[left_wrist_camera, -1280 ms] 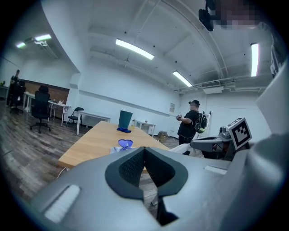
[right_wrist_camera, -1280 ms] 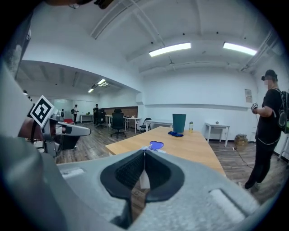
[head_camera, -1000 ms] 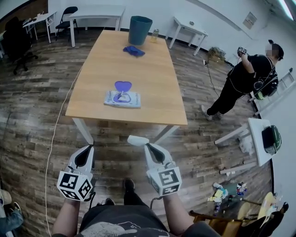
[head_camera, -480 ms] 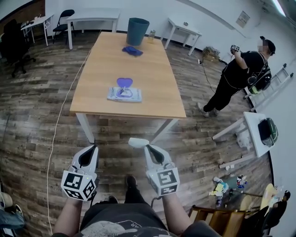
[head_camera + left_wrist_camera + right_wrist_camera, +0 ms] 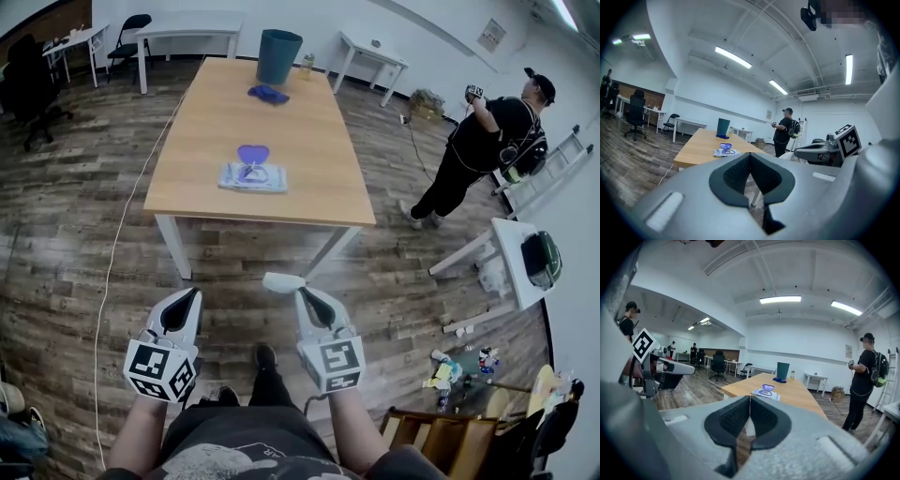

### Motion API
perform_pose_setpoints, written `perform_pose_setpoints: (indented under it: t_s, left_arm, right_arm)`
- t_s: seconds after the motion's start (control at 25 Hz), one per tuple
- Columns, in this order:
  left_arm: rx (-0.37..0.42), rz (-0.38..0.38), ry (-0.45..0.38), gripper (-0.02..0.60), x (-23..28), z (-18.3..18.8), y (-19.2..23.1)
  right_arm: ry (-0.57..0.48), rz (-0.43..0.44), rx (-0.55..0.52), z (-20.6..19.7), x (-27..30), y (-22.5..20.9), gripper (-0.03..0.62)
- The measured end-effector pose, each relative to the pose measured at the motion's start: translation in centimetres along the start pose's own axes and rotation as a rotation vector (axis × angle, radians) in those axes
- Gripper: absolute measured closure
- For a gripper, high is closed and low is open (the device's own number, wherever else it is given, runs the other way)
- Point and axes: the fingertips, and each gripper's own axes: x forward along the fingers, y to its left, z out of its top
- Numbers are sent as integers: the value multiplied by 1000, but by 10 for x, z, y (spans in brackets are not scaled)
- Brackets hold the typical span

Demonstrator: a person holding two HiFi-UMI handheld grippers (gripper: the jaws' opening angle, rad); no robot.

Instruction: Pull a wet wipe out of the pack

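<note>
Dark wood flooring is spreading out under a long pale surface (image 5: 206, 112), which is standing well ahead of the person. On it the flat pack of wipes (image 5: 255, 178) is lying near the front edge with its purple lid (image 5: 251, 153) flipped up. Further back a teal bin (image 5: 280, 56) and a blue cloth (image 5: 268, 93) are sitting. Another person (image 5: 478, 150) is standing off to the right.

Both grippers are hovering low over the floor, well apart from the pack. The left gripper (image 5: 190, 295) is pressing its jaws together on nothing. The right gripper (image 5: 302, 295) is also holding its jaws closed, and a small white sheet, by its look a wet wipe (image 5: 279, 281), is sticking out sideways from their tip. So a wipe is lying outside the pack, though whether it came from this one I cannot tell.

Judging by that, the step in hand is holding on to the wipe. Doing it well means squeezing the right jaws firmly, since a thin damp sheet is likely to slip. It also means carrying that gripper level so the loose end is not dragging on anything, with the left gripper staying clear of it.
</note>
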Motion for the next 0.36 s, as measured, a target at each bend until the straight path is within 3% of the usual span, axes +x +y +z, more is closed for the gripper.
perform_pose_setpoints:
  t_s: [0.36]
  left_arm:
    - [-9,-5,13,563,-6,-9,-7]
  right_arm:
    - [-3,1,-10,-3,-9,7,597]
